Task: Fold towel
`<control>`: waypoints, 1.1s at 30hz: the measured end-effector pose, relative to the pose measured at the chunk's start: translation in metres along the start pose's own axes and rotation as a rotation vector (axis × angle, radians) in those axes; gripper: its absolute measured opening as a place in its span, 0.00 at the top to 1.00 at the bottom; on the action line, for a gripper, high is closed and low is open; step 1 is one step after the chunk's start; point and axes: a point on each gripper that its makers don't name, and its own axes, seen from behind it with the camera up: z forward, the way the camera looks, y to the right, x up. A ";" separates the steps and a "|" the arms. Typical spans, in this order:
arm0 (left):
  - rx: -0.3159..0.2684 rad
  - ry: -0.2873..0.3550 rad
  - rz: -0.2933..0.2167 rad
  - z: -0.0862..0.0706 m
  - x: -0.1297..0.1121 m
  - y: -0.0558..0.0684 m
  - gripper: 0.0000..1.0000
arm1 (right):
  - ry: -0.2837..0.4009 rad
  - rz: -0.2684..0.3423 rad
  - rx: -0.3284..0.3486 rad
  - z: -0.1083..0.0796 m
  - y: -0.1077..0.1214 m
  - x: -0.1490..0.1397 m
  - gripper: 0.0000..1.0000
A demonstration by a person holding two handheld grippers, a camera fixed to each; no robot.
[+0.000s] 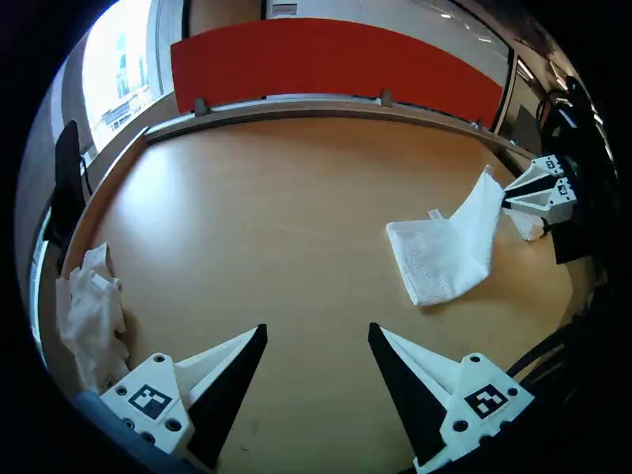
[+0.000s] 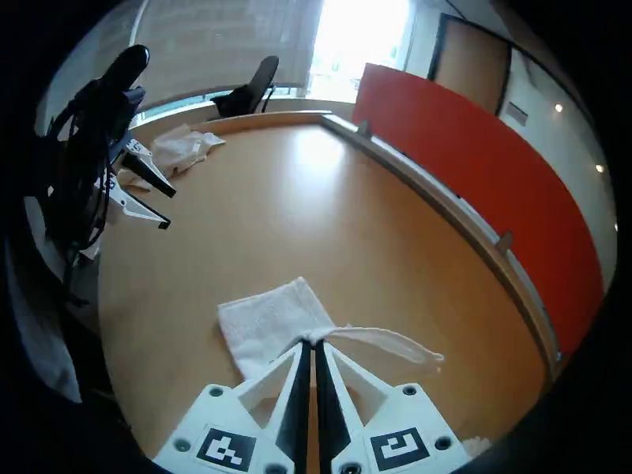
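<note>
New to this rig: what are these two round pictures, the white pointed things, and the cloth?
No robot here: a person holds a two-finger hand-held gripper in each hand, each carrying a fisheye camera. The left gripper view looks along the left hand-held gripper, open and empty above the wooden table. The right gripper view looks along the right hand-held gripper, shut on an edge of the white towel, that part raised while the rest lies flat. A crumpled cloth pile lies near the table's edge; a red panel stands behind.
</note>
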 end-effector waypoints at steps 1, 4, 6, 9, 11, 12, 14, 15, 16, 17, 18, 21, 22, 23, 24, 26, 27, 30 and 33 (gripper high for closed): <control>0.001 0.001 -0.001 -0.001 0.000 -0.001 0.05 | -0.001 -0.003 0.009 0.004 -0.004 0.001 0.96; 0.006 0.003 -0.007 -0.004 -0.002 -0.004 0.05 | -0.008 -0.010 0.039 0.014 -0.015 0.003 0.96; 0.011 0.004 -0.014 -0.007 -0.004 -0.007 0.05 | -0.014 -0.016 0.060 0.021 -0.022 0.004 0.96; 0.021 0.005 -0.027 -0.012 -0.007 -0.013 0.05 | -0.024 -0.023 0.091 0.032 -0.033 0.004 0.96; 0.027 0.006 -0.036 -0.015 -0.008 -0.017 0.05 | -0.034 -0.025 0.112 0.039 -0.040 0.002 0.96; 0.031 0.006 -0.041 -0.017 -0.010 -0.019 0.05 | -0.041 -0.025 0.121 0.043 -0.043 0.000 0.96; 0.037 0.006 -0.050 -0.019 -0.011 -0.023 0.05 | -0.055 -0.022 0.136 0.049 -0.048 -0.004 0.96; 0.041 0.007 -0.054 -0.020 -0.012 -0.024 0.05 | -0.061 -0.020 0.142 0.052 -0.050 -0.007 0.96; 0.044 0.007 -0.058 -0.021 -0.013 -0.026 0.05 | -0.066 -0.018 0.148 0.054 -0.052 -0.008 0.96; 0.047 0.007 -0.062 -0.022 -0.014 -0.028 0.05 | -0.072 -0.016 0.153 0.057 -0.053 -0.010 0.96; 0.049 0.006 -0.065 -0.023 -0.015 -0.029 0.05 | -0.077 -0.013 0.156 0.058 -0.054 -0.012 0.96; 0.055 0.005 -0.072 -0.024 -0.018 -0.032 0.05 | -0.088 -0.009 0.161 0.061 -0.055 -0.015 0.96; 0.056 0.005 -0.074 -0.024 -0.019 -0.032 0.05 | -0.089 -0.009 0.161 0.061 -0.054 -0.016 0.96; 0.057 0.004 -0.075 -0.024 -0.019 -0.033 0.05 | -0.091 -0.009 0.162 0.061 -0.054 -0.016 0.96; 0.058 0.004 -0.075 -0.024 -0.019 -0.033 0.05 | -0.092 -0.010 0.162 0.061 -0.054 -0.017 0.96; 0.060 0.004 -0.075 -0.024 -0.019 -0.034 0.05 | -0.092 -0.011 0.162 0.060 -0.053 -0.017 0.96; 0.061 0.004 -0.073 -0.024 -0.019 -0.034 0.05 | -0.091 -0.011 0.162 0.059 -0.053 -0.016 0.96; 0.063 0.003 -0.069 -0.024 -0.018 -0.035 0.05 | -0.087 -0.012 0.163 0.056 -0.052 -0.015 0.96; 0.066 0.002 -0.063 -0.023 -0.017 -0.036 0.05 | -0.084 -0.012 0.164 0.054 -0.052 -0.015 0.96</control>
